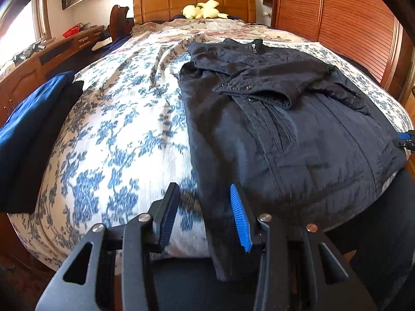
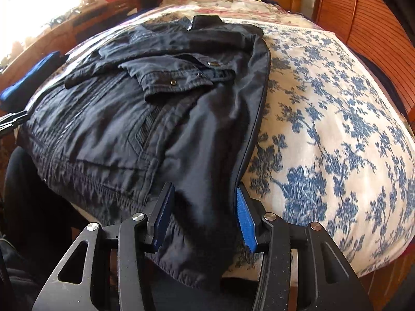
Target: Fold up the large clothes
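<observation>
Your jacket [image 1: 298, 129] lies flat on the bedspread [image 1: 116, 134], collar toward the headboard [image 1: 193, 2], both sleeves folded across its chest. Its hem hangs over the bed's near edge. Your left gripper [image 1: 205, 215] has its jaws spread wide, with the hem's left corner drooping between the pads. Your right gripper [image 2: 205, 215] is likewise released, its jaws straddling the hem's right corner. A folded blue garment [image 1: 28, 129] sits at the bed's left side, well apart from the jacket.
</observation>
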Demonstrator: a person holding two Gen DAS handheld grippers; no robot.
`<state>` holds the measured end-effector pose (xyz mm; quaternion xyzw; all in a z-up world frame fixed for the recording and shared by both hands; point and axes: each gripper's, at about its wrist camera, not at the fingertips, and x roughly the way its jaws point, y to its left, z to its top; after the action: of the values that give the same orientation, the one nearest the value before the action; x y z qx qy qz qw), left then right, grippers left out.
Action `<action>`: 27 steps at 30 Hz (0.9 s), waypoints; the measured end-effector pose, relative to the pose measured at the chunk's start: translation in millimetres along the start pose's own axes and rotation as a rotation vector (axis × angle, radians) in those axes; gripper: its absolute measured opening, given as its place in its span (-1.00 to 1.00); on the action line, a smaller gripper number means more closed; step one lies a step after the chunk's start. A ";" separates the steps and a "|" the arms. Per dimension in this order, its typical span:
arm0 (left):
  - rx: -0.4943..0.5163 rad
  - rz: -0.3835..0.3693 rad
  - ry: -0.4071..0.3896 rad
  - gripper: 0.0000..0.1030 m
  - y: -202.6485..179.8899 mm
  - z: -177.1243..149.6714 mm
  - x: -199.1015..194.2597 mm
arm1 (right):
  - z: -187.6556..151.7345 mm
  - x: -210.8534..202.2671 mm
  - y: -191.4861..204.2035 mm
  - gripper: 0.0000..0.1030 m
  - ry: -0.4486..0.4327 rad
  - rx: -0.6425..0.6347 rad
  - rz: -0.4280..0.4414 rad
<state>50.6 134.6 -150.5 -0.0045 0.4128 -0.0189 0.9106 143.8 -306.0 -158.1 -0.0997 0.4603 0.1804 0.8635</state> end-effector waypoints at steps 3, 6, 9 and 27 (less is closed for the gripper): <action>-0.014 -0.019 -0.001 -0.24 1.9 -5.2 -2.1 | -4.2 0.0 0.5 -0.07 0.007 -0.004 -0.004; -0.020 -0.025 -0.007 -0.24 2.2 -6.8 -1.3 | -4.9 0.1 2.7 -0.17 -0.001 -0.015 -0.003; -0.018 -0.051 -0.011 -0.34 0.5 -6.3 -2.3 | -0.9 -5.6 4.0 -0.57 -0.042 -0.019 0.000; -0.001 -0.078 0.001 -0.76 -4.2 2.0 5.4 | 1.6 2.5 -1.7 -0.61 -0.059 0.038 0.053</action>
<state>55.5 130.2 -153.1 -0.0208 0.4128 -0.0542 0.9090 146.9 -306.4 -159.3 -0.0654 0.4403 0.1973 0.8735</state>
